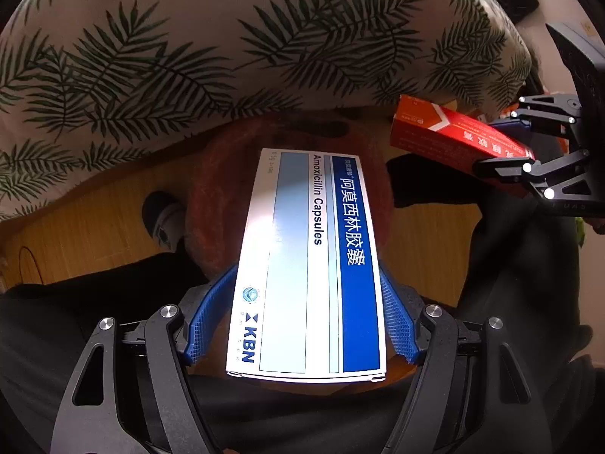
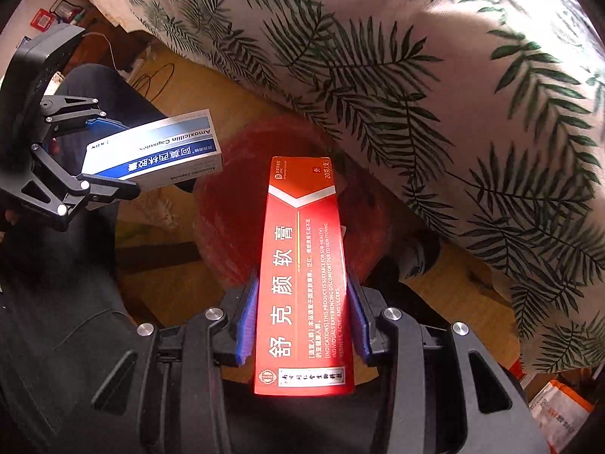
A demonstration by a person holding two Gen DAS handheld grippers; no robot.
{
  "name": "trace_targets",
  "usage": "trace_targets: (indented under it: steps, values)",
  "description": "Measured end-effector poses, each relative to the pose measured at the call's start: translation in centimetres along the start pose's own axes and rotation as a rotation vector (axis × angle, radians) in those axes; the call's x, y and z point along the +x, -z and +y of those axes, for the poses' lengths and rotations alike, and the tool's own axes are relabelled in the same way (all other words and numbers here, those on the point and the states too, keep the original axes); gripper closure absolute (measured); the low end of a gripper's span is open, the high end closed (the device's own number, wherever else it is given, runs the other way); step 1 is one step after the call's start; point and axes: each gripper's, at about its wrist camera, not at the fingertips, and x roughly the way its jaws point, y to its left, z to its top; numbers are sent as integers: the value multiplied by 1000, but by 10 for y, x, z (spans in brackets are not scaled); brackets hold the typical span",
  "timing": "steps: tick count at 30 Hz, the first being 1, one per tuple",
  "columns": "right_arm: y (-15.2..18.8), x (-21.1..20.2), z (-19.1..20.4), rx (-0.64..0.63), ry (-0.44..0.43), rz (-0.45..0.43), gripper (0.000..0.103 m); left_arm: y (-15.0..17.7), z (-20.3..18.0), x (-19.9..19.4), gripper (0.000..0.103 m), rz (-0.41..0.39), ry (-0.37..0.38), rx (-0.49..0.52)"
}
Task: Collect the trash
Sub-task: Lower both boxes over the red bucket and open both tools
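Observation:
My left gripper (image 1: 306, 283) is shut on a white and blue capsule box (image 1: 302, 234), with a blue pad pressed on each long side. The box hangs over a round reddish bin (image 1: 219, 196) on the floor. At the right edge, my right gripper (image 1: 491, 147) holds a red ointment box (image 1: 446, 128). In the right wrist view, my right gripper (image 2: 302, 280) is shut on that red ointment box (image 2: 302, 234) above the same bin (image 2: 227, 212). To its left, my left gripper (image 2: 123, 157) carries the capsule box (image 2: 159, 147).
A leaf-printed bedcover (image 1: 227, 56) (image 2: 416, 75) overhangs the bin's far side. The wooden floor (image 1: 75, 234) surrounds the bin. A person's dark-trousered legs and one foot (image 1: 164, 215) are close by. Small clutter (image 2: 49, 15) lies far left, and orange-white packets (image 2: 556, 408) lie at the bottom right.

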Motion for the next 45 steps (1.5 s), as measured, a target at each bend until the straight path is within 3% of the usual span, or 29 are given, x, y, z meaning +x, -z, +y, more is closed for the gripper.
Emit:
trace_targets:
  steps: [9, 15, 18, 19, 20, 24, 27, 32, 38, 41, 45]
  values:
    - [-18, 53, -6, -34, 20, 121, 63, -24, 9, 52, 31, 144, -13, 9]
    - [-20, 81, -13, -50, 26, 170, 63, -31, 23, 79, 32, 200, 29, -31]
    - [-19, 87, -16, -62, 8, 187, 60, -32, 24, 88, 23, 231, 42, -23]
    - [-18, 86, -19, -65, 16, 192, 24, -32, 25, 88, 7, 228, 22, -27]
    - [-17, 85, -20, -65, 29, 193, 2, -34, 28, 90, 6, 220, -1, -25]
    - [-16, 68, -24, -42, 21, 124, 5, -37, 32, 75, 6, 161, -22, -45]
    - [-18, 37, -31, 2, 41, 30, 5, -40, 32, 48, 6, 89, -39, -41]
    - [-24, -32, -54, 125, 31, -164, 5, -60, 30, -15, 6, -66, -6, -58]
    - [-44, -104, -76, 177, 87, -386, 5, -104, 23, -98, 6, -276, -20, -24]
    - [-58, -125, -84, 173, 149, -460, 5, -133, 18, -121, 6, -323, -36, -6]
    - [-77, -139, -102, 198, 168, -528, 5, -174, 27, -141, 6, -366, 10, -42]
